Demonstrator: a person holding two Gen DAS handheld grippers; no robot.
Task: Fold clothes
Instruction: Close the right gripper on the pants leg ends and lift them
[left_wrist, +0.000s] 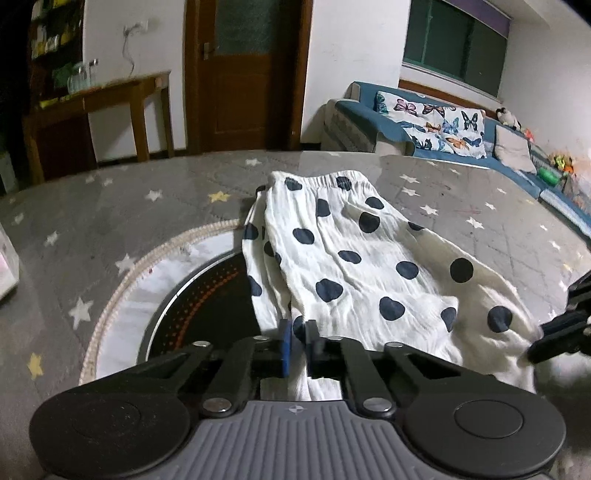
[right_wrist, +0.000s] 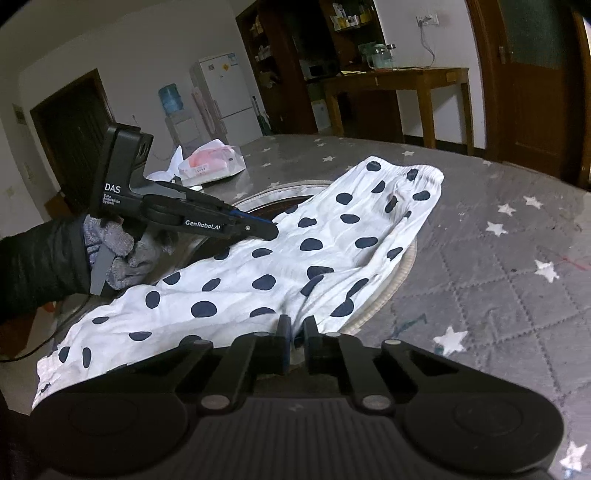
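White trousers with dark polka dots (left_wrist: 354, 254) lie on the grey star-patterned table cover (left_wrist: 92, 206), elastic waistband at the far end. My left gripper (left_wrist: 298, 334) is shut on the near hem of one leg. In the right wrist view the same trousers (right_wrist: 280, 258) stretch from the waistband toward me, and my right gripper (right_wrist: 295, 330) is shut on a fold of the cloth at its near edge. The left gripper (right_wrist: 271, 230) shows there too, held by a gloved hand, pinching the cloth's left edge. The right gripper also shows in the left wrist view (left_wrist: 543, 345).
A round black plate (left_wrist: 207, 295) with a white frilled mat lies under the trousers. A plastic bag (right_wrist: 212, 162) lies at the table's far left. A wooden side table (right_wrist: 399, 88), a door and a blue sofa (left_wrist: 443, 125) stand beyond.
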